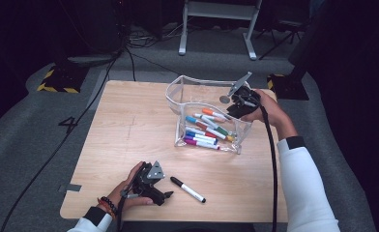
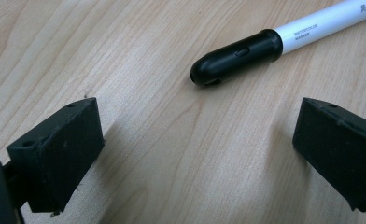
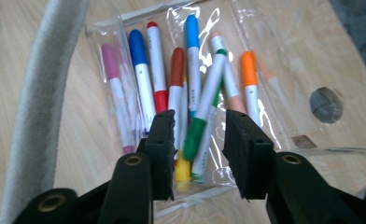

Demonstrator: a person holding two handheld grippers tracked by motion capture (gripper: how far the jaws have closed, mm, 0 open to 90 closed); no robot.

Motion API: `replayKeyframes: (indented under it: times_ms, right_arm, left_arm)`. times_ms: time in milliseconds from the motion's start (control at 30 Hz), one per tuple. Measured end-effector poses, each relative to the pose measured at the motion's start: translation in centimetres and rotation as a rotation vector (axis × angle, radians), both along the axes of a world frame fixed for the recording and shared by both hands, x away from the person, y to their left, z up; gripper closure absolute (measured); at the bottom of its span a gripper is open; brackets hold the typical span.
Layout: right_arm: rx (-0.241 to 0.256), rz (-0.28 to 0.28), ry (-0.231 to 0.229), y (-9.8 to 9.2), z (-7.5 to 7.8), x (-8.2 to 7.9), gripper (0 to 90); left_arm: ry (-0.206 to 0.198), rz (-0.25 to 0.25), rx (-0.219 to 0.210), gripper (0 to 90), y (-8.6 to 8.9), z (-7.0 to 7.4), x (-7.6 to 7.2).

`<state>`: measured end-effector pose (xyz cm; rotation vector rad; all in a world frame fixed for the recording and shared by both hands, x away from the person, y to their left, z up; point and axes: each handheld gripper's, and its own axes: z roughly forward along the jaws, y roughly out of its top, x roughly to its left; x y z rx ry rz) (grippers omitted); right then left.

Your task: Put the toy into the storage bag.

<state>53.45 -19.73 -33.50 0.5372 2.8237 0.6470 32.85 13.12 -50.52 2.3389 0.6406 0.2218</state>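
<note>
A clear pouch (image 1: pixel 177 99) stands open on the wooden table (image 1: pixel 129 125), right of centre, with several coloured markers (image 1: pixel 207 131) lying inside. My right gripper (image 1: pixel 237 107) hangs over the pouch's far right rim; in the right gripper view it (image 3: pixel 200 123) is open just above the markers (image 3: pixel 197 126), holding nothing. The pouch's grey fabric edge (image 3: pixel 38 98) runs up the left. A white marker with a black cap (image 1: pixel 188 189) lies near the front edge. My left gripper (image 1: pixel 164 195) rests just left of it, open wide (image 2: pixel 200 116), with the cap (image 2: pixel 237 58) ahead of the jaws.
A round grey spot (image 1: pixel 224 99) marks the table beside the pouch, also seen as a grey spot (image 3: pixel 326 105) through the plastic. Cables trail from both grippers. Grey carpet, a stand's legs (image 1: pixel 216 29) and yellow-black tape (image 1: pixel 57 82) lie beyond the table.
</note>
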Motion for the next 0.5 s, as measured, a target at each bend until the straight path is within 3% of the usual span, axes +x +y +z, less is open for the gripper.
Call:
replayKeyframes:
  times_ms: [300, 500]
  right_arm:
    - [0.093, -0.048, -0.089, -1.2, 1.3, -0.3, 51.9]
    - [0.192, -0.097, -0.144, -2.0, 2.4, -0.9, 41.7]
  left_arm:
    - [0.0, 0.0, 0.0, 2.1, 0.0, 0.0, 0.0]
    - [0.0, 0.0, 0.0, 2.0, 0.0, 0.0, 0.0]
